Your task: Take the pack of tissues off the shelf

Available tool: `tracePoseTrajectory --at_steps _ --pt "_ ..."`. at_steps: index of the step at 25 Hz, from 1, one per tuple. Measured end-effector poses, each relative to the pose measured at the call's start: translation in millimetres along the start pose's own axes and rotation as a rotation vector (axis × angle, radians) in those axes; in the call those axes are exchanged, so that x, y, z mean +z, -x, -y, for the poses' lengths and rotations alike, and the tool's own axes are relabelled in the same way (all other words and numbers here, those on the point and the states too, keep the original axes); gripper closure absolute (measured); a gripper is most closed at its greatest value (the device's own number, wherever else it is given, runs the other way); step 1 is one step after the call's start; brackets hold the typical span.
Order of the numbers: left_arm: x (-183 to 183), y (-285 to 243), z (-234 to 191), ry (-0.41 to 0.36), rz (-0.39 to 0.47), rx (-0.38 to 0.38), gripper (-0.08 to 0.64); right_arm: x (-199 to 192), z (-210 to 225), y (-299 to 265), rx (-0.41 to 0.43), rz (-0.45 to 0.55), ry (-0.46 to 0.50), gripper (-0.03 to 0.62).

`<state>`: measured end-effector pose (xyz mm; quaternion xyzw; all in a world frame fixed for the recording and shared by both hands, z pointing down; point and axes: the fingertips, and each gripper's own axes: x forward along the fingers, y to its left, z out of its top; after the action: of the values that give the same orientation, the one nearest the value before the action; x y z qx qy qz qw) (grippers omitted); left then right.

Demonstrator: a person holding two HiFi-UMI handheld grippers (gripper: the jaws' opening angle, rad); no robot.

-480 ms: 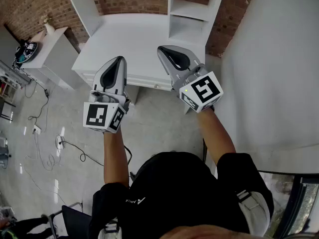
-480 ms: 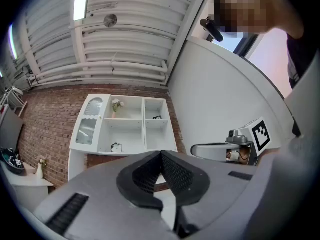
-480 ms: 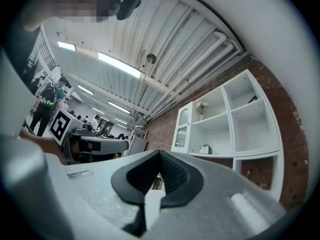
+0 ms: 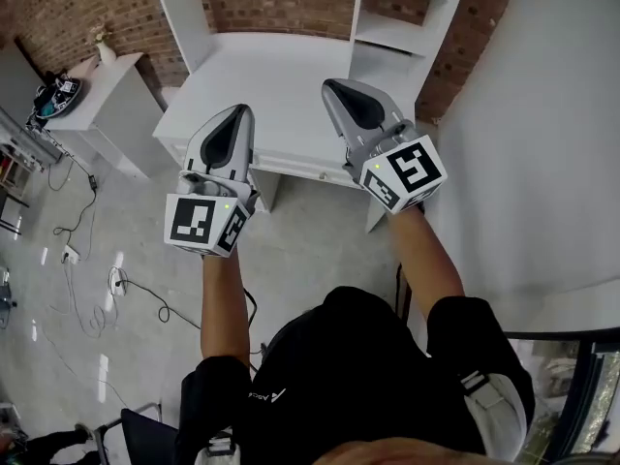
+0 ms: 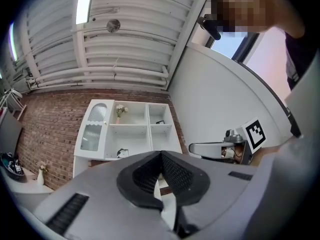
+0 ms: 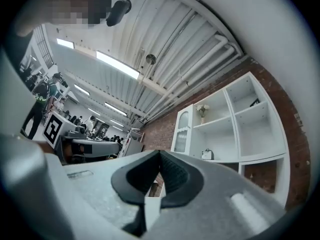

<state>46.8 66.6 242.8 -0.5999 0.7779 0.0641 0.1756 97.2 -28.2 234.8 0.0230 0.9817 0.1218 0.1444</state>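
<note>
pack of tissues: too small to pick out for sure. Two small things sit on the shelf unit (image 5: 127, 131): a pale thing (image 5: 122, 153) with dark marks in the lower middle compartment, and a dark thing (image 5: 160, 122) in the upper right compartment. Both are well apart from either gripper.
shelf unit: white, set against the brick wall (image 5: 50, 124). It lies at 11 o'clock from the left jaw tips and at 2 o'clock from the right ones. It has an arched glass door (image 5: 95, 126) in the left column and flowers (image 5: 120, 111) in the upper middle compartment.
left gripper (image 4: 241, 110): jaws closed pad to pad with nothing between them; its tip is over the front part of the desk (image 4: 281, 66).
right gripper (image 4: 334, 85): jaws fully closed and empty. It is at 3 o'clock of the left gripper and apart from it.
desk: white top, at 12 o'clock from the person.
side cabinet (image 4: 111, 114): white, at 10 o'clock in the head view.
cables (image 4: 126, 289): on the floor at 8 o'clock.
</note>
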Motion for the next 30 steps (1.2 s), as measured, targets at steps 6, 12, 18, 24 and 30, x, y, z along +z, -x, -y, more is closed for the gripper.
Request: tracePoseTrajectory --at_steps 6,12,18,24,30 --pt "0 1 -39 0.024 0.001 0.013 0.561 7 4 -45 -0.022 -0.007 0.033 0.589" --pt "-18 -20 -88 -0.004 -0.007 0.039 0.561 -8 25 -104 -0.024 0.018 0.046 0.579" --pt "-41 -77 -166 -0.029 -0.010 0.046 0.561 -30 71 -194 -0.056 0.033 0.070 0.506" --pt "-66 -159 -235 -0.041 0.013 0.023 0.561 -49 142 -282 -0.119 0.044 0.107 0.418" --pt "-89 -231 -283 -0.024 0.031 0.001 0.561 -74 213 -356 -0.187 -0.008 0.102 0.330"
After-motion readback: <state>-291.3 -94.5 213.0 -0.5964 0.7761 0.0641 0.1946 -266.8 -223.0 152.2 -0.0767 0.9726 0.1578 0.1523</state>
